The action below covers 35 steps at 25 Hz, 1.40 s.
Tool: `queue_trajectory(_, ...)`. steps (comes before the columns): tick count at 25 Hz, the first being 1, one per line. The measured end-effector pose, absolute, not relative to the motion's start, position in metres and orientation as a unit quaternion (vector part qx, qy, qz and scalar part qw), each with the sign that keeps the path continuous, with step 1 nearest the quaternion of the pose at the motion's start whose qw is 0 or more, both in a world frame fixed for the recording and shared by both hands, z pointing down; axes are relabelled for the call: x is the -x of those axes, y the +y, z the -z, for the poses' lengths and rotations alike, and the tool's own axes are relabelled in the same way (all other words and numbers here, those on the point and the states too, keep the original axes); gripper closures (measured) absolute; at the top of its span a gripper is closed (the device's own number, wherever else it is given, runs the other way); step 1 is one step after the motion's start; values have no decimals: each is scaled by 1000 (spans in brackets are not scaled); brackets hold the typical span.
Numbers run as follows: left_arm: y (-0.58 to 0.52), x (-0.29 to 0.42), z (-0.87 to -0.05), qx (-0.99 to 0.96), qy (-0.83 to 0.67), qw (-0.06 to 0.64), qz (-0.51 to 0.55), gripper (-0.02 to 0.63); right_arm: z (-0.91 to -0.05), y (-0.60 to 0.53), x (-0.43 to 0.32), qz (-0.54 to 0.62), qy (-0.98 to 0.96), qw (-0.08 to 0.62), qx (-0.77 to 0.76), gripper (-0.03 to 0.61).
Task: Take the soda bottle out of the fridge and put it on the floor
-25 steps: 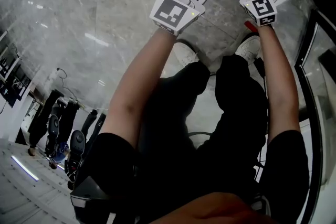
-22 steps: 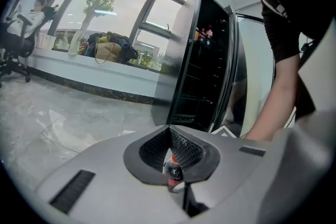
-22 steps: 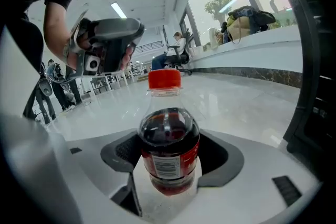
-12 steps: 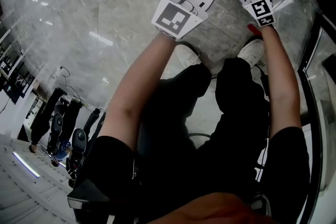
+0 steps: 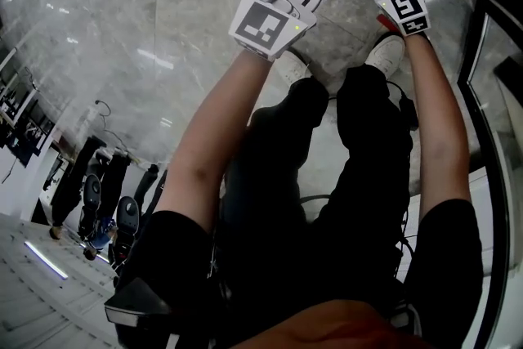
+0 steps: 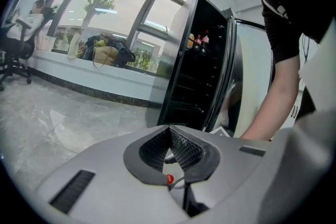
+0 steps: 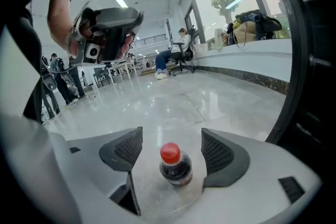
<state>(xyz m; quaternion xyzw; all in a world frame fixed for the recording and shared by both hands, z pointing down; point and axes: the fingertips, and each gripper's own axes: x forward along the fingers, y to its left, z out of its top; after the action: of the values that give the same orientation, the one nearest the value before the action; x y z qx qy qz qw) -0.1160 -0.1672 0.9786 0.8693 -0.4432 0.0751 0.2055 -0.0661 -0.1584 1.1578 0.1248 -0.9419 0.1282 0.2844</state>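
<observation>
floor (image 5: 122, 12): grey polished marble | windows (image 6: 100, 18): large, daylit | ceiling: strip lights (image 7: 122, 1)

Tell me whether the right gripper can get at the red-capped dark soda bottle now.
Probably yes. The right gripper has its jaws apart on either side of the red-capped dark soda bottle, which stands upright on the grey marble floor, with nothing else between them.
</observation>
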Motion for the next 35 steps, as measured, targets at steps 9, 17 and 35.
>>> queue_trajectory(9,-138,121,-767,-873,-456,162,-50,612,-862,-143,67,-75,-971,174,-144,255)
queue_trajectory(17,-69,112,-621,-887,-436,129,-72,612,-620,-86,71,-105,-980,56,-158,366)
queue_trajectory(35,53,34,-341,-925,-360,118,-25,612,-331,51,8,-129,-975,48,-173,568)
